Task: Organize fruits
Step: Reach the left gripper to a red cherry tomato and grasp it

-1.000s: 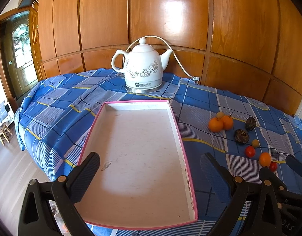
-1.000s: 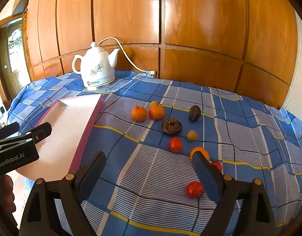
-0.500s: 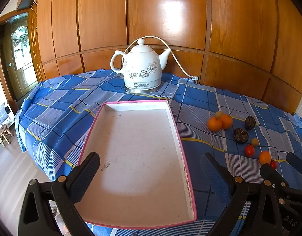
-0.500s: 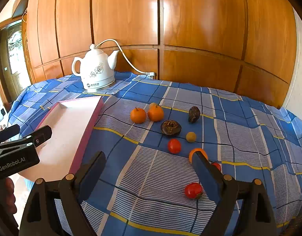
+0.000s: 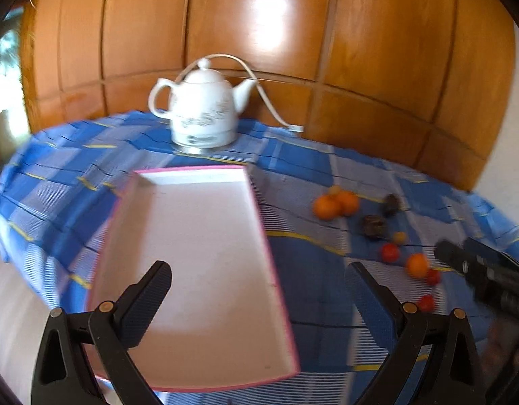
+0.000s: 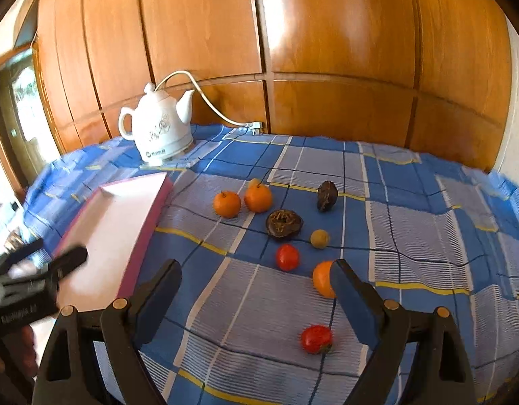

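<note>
Blue plaid tablecloth [image 6: 411, 202] before glossy wooden wall panels [image 6: 327, 33]. Left to right: pink-rimmed white tray [image 5: 249, 185], white ceramic kettle [image 6: 159, 128], scattered small fruits [image 6: 257, 197]. Left gripper [image 5: 259, 287] and right gripper [image 6: 256, 287] gape, empty. Left view is motion-blurred.

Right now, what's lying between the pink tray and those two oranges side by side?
Nothing: only bare checked cloth between the tray and the oranges, clearest in the right wrist view.
</note>
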